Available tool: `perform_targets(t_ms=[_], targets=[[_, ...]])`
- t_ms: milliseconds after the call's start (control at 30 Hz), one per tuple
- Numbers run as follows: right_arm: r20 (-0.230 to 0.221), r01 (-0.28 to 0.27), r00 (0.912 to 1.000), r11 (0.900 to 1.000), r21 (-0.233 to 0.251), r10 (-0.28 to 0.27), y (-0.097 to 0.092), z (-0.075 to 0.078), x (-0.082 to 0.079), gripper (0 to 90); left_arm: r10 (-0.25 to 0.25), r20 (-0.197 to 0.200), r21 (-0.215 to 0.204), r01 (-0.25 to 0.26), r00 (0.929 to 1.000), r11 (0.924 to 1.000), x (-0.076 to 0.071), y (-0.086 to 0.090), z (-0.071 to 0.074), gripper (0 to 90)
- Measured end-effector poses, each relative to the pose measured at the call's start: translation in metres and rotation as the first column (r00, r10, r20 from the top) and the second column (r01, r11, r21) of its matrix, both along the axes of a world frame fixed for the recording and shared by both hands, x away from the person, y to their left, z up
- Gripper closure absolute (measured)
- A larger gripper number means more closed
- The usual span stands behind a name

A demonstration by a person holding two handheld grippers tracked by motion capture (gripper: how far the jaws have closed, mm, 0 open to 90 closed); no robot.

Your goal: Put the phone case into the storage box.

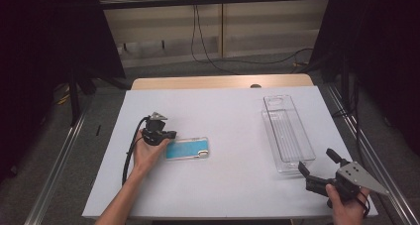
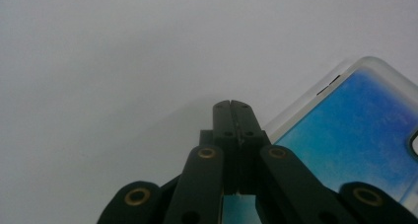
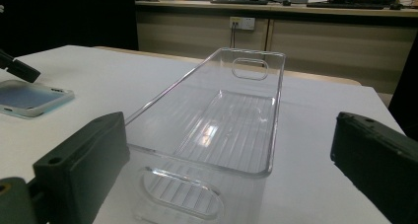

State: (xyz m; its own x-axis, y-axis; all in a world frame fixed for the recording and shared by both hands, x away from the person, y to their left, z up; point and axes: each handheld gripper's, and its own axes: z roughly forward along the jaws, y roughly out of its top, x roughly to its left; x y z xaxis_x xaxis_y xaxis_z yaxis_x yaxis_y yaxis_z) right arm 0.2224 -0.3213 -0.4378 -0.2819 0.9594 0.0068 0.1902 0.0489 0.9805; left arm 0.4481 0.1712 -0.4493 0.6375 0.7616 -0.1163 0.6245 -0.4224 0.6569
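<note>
Phone case, blue-backed with a clear soft-looking rim, lies flat on the white desk, well to the left of the long clear plastic bin, which serves as landmark. By its look I judge it light, thin and a little flexible, with a smooth back that may slide on the sheet (a pinch across the rim should hold better than pressing on the flat face). The left tongs are closed, their tips at the case's far-left edge; in the left gripper view the shut tips stand over bare desk just beside the case's corner, and whether they touch it I cannot tell. The right tongs are open, holding nothing, just short of the bin's near end. The case's near end is cut off behind the 2 black links in the left gripper view.
</note>
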Motion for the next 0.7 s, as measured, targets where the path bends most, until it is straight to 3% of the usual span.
perform_targets(t_ms=[400, 700], targets=[[0.000, -0.002, 1.0000, 1.0000, 0.001, 0.002, -0.0001, 0.0000, -0.0002, 0.8, -0.013, -0.003, 0.014, 0.013, 0.9999, 0.9998, -0.0006, 0.0010, -0.0003, 90.0], [-0.001, -0.001, 1.0000, 1.0000, -0.001, 0.001, -0.0001, -0.0001, -0.0001, 0.8, -0.016, -0.022, -0.003, 0.016, 0.9996, 0.9999, -0.0011, 0.0025, -0.0006, 90.0]])
